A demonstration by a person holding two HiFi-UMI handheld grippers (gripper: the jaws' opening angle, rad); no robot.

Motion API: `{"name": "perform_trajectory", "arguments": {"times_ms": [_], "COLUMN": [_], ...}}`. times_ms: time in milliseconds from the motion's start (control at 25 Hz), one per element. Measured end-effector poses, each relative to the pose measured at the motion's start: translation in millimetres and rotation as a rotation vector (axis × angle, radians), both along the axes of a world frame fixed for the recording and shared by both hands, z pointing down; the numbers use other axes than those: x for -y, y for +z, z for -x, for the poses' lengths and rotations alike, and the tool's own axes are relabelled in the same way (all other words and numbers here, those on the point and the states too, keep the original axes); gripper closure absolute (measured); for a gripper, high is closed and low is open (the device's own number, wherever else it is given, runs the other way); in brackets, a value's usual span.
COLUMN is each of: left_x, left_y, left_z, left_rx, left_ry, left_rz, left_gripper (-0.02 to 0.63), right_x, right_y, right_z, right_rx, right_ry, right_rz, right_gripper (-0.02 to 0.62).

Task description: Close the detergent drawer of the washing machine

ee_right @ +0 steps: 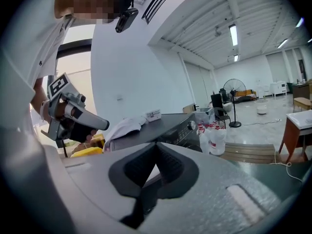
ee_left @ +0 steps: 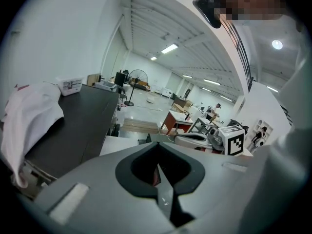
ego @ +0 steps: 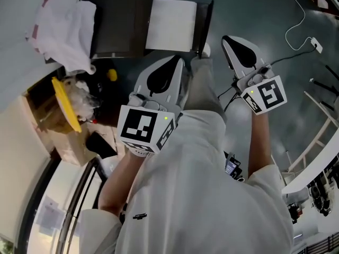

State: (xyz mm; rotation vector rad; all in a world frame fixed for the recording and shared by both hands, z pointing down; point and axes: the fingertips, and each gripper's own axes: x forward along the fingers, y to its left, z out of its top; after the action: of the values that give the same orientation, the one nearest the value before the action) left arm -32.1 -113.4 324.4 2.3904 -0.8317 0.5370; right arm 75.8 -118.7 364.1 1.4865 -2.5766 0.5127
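The washing machine stands ahead of me at the top of the head view, with a dark top. Its control panel with a knob shows in the right gripper view. I cannot make out the detergent drawer in any view. My left gripper is held near my chest, shut and empty, pointing toward the machine. Beside it, my right gripper is likewise shut and holds nothing. Both are well short of the machine.
A white cloth lies on the machine's left part. A white box-like surface stands to its right. A cardboard box with a yellow lid sits at the left. Cables lie on the floor at right.
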Motion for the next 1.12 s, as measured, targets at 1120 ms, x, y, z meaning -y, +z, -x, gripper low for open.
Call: {"name": "perform_trajectory", "arguments": {"times_ms": [1120], "left_x": [18.2], "left_y": [70.0], "left_z": [-9.9], "left_rx": [0.057], "left_ry": [-0.026], "left_rz": [0.081], "left_gripper": [0.589], "right_x": [24.7], "right_y": [123.9], "right_z": [4.9], "right_rx": [-0.027], "right_ry": [-0.273], "right_rz": [0.052], "right_gripper": [0.594]}}
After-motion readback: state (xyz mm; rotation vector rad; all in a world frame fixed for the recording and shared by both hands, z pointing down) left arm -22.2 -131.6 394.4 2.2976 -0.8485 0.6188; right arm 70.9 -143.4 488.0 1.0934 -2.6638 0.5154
